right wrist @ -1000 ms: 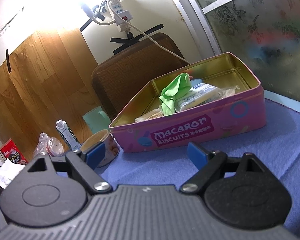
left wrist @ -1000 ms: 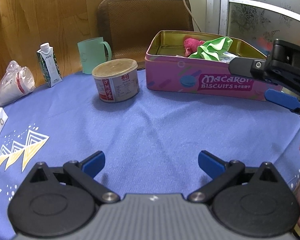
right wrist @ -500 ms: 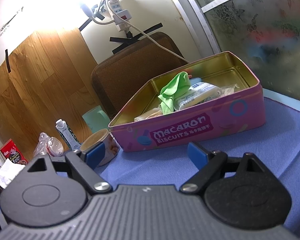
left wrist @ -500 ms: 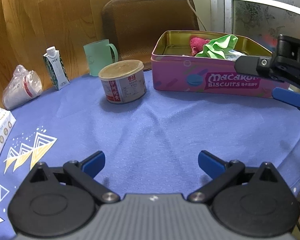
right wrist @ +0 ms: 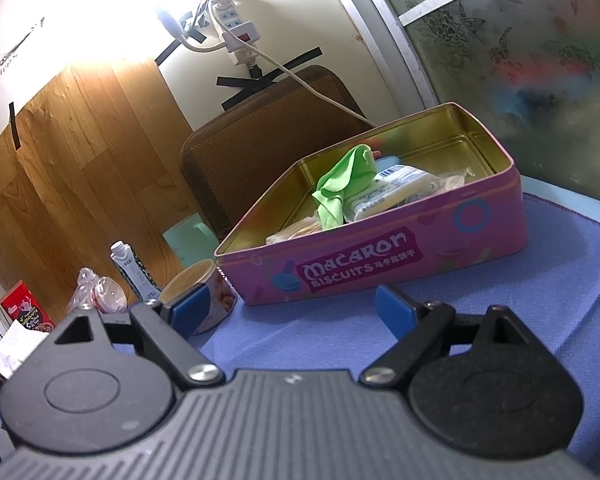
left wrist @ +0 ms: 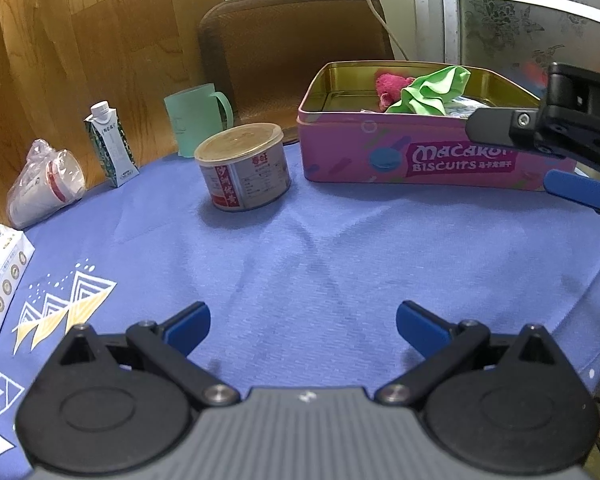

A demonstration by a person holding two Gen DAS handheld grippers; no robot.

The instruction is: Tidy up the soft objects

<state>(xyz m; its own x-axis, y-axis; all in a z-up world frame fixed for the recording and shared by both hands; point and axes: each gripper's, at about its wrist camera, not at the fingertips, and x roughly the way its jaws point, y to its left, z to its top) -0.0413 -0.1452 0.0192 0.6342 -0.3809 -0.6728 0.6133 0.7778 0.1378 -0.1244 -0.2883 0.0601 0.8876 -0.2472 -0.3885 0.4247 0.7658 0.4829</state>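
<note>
Item: pink rectangular "Macaron Biscuits" tin [left wrist: 420, 160], lidless, standing on the blue-clothed bench [left wrist: 320, 248], long axis running left to right across the left wrist view. It lies ahead and to the right of the left gripper [left wrist: 302, 322], well apart from it. The right gripper [right wrist: 290, 308] sits near the tin's printed front wall, which fills the space just beyond its jaws. Judged the nearer tool for any reach into the tin.

Contents of tin: crumpled bright green cloth [right wrist: 342, 186], rising above the rim; pink fuzzy soft item [left wrist: 392, 86] behind it, toward the far wall; white plastic-wrapped packet with blue print [right wrist: 392, 190] beside the cloth; pale crinkled wrappers [right wrist: 296, 230] at the left end. The right end of the gold floor is bare.

Jaws: both pairs spread wide, nothing between them.

Soft objects outside the tin: none seen on the open cloth. Sorting appears largely done.

Other stock, left of the tin: round labelled can with tan plastic lid [left wrist: 244, 170], just beside the tin; mint green plastic mug [left wrist: 196, 122]; small white-capped drink carton [left wrist: 110, 146]; bagged paper cups [left wrist: 46, 186].
</note>
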